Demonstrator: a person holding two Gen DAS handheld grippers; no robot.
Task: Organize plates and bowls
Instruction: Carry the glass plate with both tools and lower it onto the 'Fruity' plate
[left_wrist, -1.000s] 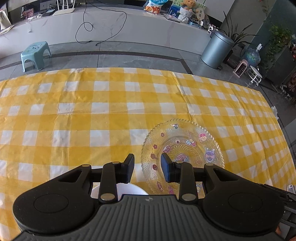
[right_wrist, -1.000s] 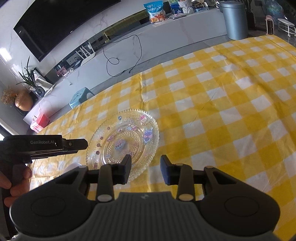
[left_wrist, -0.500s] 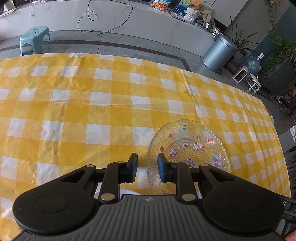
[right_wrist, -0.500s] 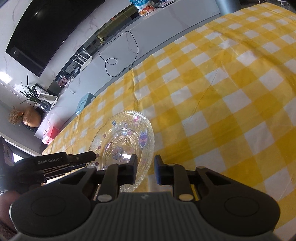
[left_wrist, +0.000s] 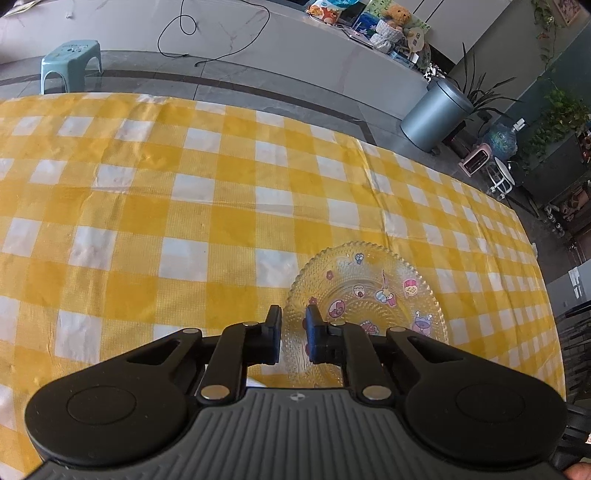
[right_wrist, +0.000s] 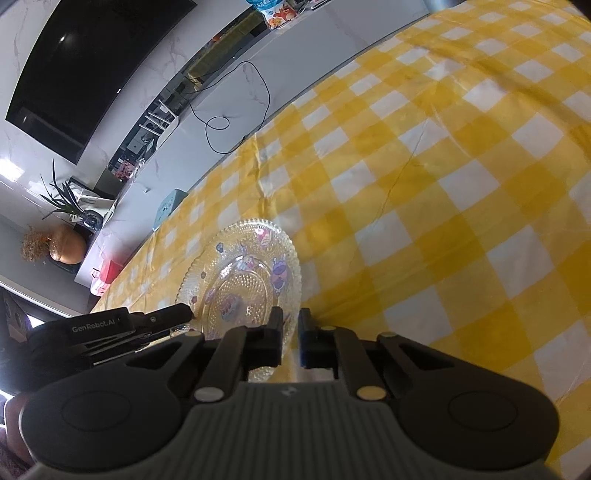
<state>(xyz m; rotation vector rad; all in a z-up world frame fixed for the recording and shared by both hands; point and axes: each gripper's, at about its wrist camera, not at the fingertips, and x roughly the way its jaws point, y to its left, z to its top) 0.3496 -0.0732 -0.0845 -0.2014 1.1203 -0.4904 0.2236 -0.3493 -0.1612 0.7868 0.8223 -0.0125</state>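
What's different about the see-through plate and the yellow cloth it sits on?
The plate is clear glass, so you can see through it; the tablecloth is solid yellow and white. The plate is round with a bumpy beaded rim; the tablecloth is a wide sheet with creases. The plate has little cartoon pictures; the tablecloth has plain checks. Both lie flat.

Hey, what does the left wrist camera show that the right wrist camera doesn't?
Only the left wrist view shows the grey bin, a teddy bear on the counter and the left claw head-on, closing over the plate's rim. Only the right wrist view shows the black TV and the right claw, closing at the opposite rim. Both show the glass plate and the yellow checked tablecloth.
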